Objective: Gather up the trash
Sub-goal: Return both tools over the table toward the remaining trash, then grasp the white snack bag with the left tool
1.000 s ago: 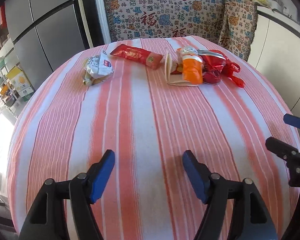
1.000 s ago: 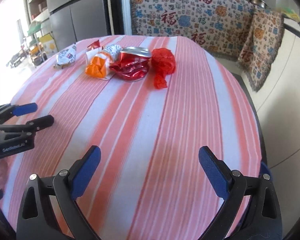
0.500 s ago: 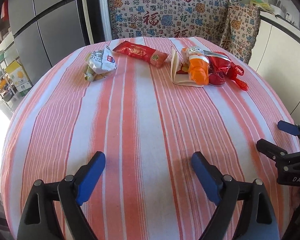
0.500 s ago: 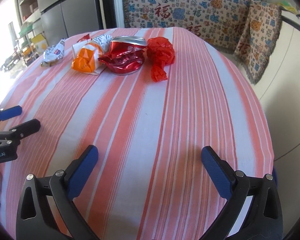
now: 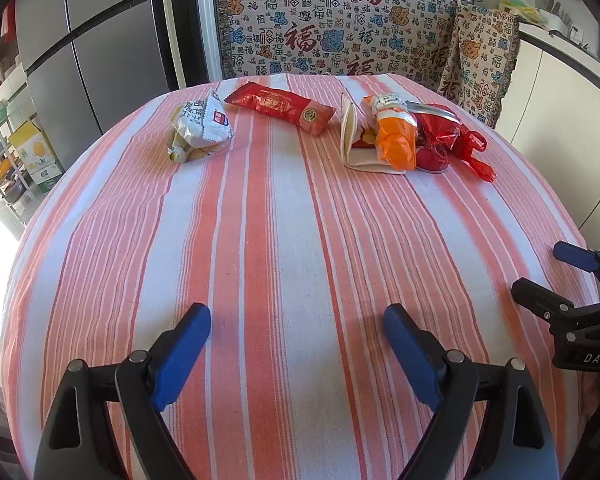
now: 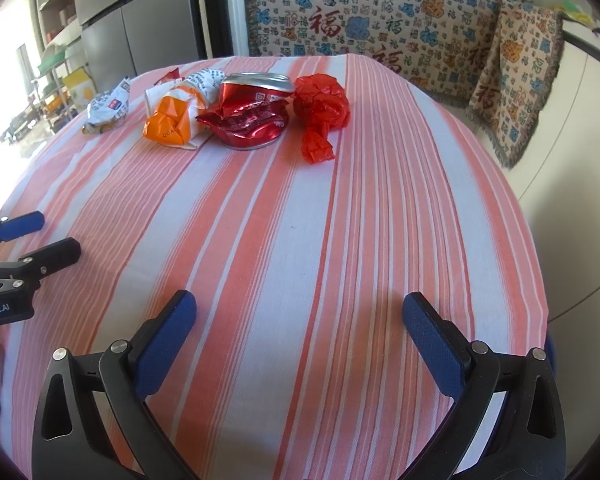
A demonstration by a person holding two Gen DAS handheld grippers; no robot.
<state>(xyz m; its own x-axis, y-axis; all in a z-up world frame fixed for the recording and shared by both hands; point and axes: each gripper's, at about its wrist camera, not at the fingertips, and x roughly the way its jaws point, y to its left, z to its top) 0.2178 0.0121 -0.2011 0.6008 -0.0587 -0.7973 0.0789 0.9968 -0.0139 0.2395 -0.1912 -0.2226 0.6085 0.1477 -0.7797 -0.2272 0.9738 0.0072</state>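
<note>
Trash lies at the far side of the striped table (image 5: 284,240): a white snack wrapper (image 5: 198,130), a long red wrapper (image 5: 280,106), an orange wrapper (image 5: 394,140) on a beige carton, a crushed red can (image 6: 256,116) and a red plastic bag (image 6: 320,116). My left gripper (image 5: 296,320) hovers over the near part of the cloth, open wide, with nothing between its fingers. My right gripper (image 6: 300,304) is also open and empty, near the table's right front. Each gripper shows at the edge of the other's view: the right gripper (image 5: 548,276) and the left gripper (image 6: 40,236).
A patterned throw (image 5: 332,40) covers the furniture behind the table. A grey fridge (image 5: 84,52) stands at the back left, with shelves and boxes (image 5: 32,156) beside it. White cabinets (image 5: 560,100) run close along the table's right edge.
The left gripper's jaws have spread wider apart. Both grippers have stayed over the near part of the table, and the trash has not moved.
</note>
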